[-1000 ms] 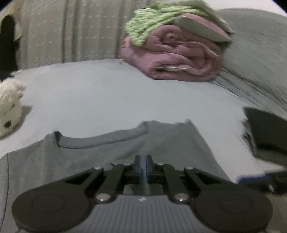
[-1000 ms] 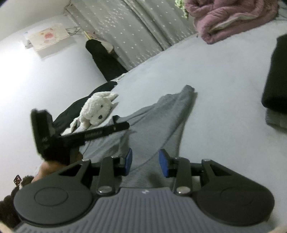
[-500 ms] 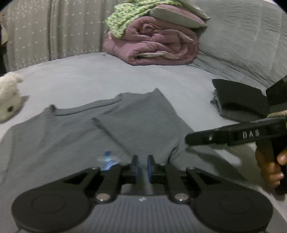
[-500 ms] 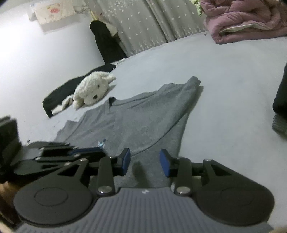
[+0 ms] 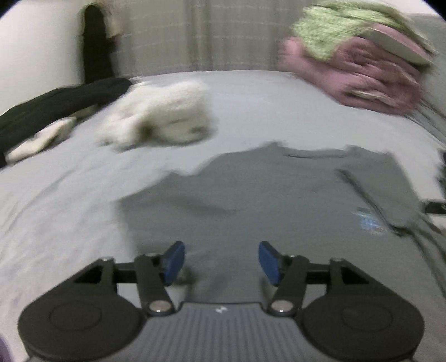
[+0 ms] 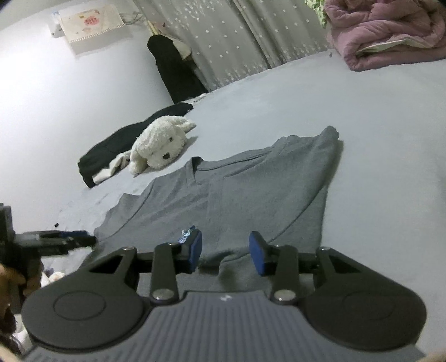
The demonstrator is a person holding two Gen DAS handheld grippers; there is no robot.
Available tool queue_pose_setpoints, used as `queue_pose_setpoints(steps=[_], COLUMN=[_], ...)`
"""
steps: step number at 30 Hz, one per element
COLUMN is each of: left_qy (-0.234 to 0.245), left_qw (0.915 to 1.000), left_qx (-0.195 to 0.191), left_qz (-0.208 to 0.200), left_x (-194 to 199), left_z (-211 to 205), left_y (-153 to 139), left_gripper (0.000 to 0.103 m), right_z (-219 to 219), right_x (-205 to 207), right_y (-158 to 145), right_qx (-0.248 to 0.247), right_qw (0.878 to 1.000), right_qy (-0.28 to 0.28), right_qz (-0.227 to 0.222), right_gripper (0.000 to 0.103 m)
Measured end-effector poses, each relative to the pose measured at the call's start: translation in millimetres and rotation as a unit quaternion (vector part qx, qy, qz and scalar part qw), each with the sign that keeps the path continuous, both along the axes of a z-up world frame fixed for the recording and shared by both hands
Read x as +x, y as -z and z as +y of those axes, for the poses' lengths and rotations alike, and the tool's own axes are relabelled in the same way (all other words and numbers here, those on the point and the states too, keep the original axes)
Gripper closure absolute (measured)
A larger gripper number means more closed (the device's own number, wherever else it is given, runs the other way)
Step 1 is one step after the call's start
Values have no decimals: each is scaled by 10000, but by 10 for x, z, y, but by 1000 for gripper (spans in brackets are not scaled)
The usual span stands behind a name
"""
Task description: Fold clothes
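You are working over a wide bed covered in a pale grey sheet [image 6: 376,117], which fills most of both views. The grey short-sleeved T-shirt [image 6: 251,189] lies flat on it, collar toward the far side, with its right side already folded in over the body; a small blue print [image 6: 186,232] shows near the hem.

Your left gripper [image 5: 221,260] hangs above the shirt's lower left part, its blue-padded jaws opening with nothing gripped between them, only cloth beneath. Your right gripper [image 6: 225,252] stands over the hem at a middling gap, the pads pressing on nothing. In the right wrist view the left gripper [image 6: 83,236] reaches in from the left edge toward the shirt's left sleeve.

Beyond the shirt a white plush dog [image 6: 160,144] rests on the sheet, against a black garment [image 6: 120,144] with a bit of white cloth beside it. A folded mauve quilt [image 6: 390,33] sits at the far right with green fabric [image 5: 334,30] on top. Behind the bed hang grey curtains with small white stars [image 6: 237,41], a dark garment [image 6: 175,72] in front of them, and a white wall [image 6: 55,111] carries a pale cloth hanging [image 6: 92,25].
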State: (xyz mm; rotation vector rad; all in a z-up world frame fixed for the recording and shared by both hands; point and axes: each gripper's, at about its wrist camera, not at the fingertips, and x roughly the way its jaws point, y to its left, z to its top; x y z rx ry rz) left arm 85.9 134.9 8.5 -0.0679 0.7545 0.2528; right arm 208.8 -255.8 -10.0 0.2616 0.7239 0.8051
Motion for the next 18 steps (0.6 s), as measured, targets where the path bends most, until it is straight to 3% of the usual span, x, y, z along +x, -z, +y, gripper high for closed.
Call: queue_pose_setpoints(steps=[4,9,11,15,18], left_qy=[-682,-888,-952,-617,-413], left_qw=[9955,9882,9823,9688,9688], left_qx=[-655,-1251,-1605,-2383,-2394], left_qz=[39,49,138,303,483], left_x=[-240,-425,-418,-481,-460], left_z=[491,807,899,916,851], left_y=[21,57,70,155,217], left_gripper=[41,41,41,47,51], right_z=[130,571,779,1153,1365], right_x=[-7,-160,-258,-605,-965], right_y=[-19,-245,-351,-412,-420], right_qx=[-142,-494,-532,-777,-984], right_qw=[9992,9980,9978,9957,9929], right_qy=[118,-7,-85,-94,-208], right_qz=[367,397,389,503,637], right_gripper=[59,58,52,51,51])
